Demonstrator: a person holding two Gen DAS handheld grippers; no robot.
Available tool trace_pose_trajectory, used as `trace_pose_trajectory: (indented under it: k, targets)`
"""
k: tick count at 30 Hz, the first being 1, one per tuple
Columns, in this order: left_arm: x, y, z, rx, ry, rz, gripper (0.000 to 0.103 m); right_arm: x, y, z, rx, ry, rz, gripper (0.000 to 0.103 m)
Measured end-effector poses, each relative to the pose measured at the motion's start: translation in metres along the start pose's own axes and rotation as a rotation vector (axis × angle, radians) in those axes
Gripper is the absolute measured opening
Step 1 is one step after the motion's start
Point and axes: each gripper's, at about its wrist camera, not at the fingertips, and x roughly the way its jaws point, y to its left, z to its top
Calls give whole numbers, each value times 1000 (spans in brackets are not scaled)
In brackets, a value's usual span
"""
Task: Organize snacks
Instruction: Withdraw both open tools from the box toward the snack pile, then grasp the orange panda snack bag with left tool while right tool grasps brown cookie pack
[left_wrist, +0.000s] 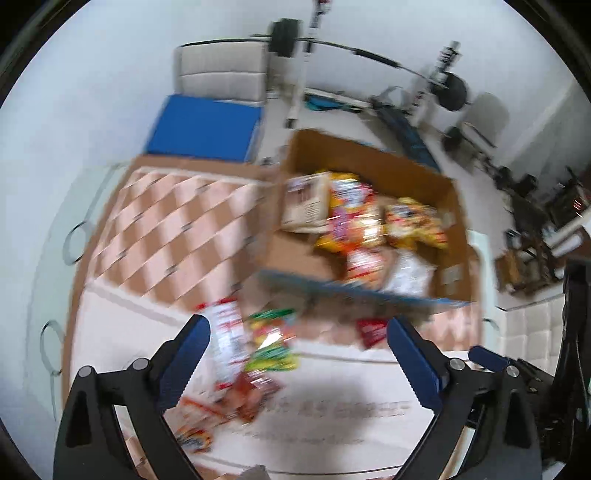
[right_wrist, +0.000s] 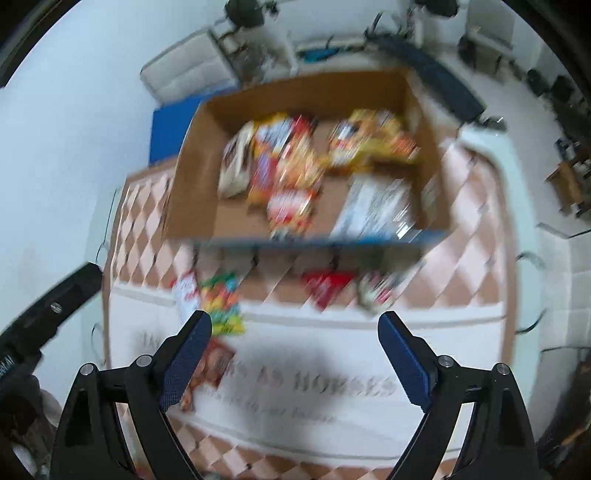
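Snacks Wait Below the Box, Both Tools Empty

Snack packets (right_wrist: 221, 306) lie loose on the tabletop (right_wrist: 332, 354), just in front of the cardboard box (right_wrist: 207, 162) that holds several bags already. Left tool (left_wrist: 297, 332) hangs spread wide, gripping nothing; right tool (right_wrist: 295, 328) likewise. Both views are blurred, so a misjudged reach could snag the box's front wall or pinch two overlapping packets together.

Bare printed cloth (right_wrist: 332, 354) between loose packets (right_wrist: 221, 306), cardboard box (right_wrist: 192, 173) wall just beyond them.
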Motion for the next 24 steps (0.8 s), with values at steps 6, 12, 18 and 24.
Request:
trace_pose_trajectory:
  k: [6, 12, 18, 24]
  targets:
    - [23, 81, -60, -112, 100, 167, 98, 73, 29, -35, 20, 182, 81, 94]
    - [62, 148, -114, -283, 240, 232, 98, 139, 63, -60, 53, 330, 97, 94]
    - [88, 168, -150, -294, 307, 249, 98, 207, 92, -80, 164, 462, 64, 93]
    - [93, 174, -169, -233, 297, 317, 98, 242, 133, -82, 124, 468, -52, 89]
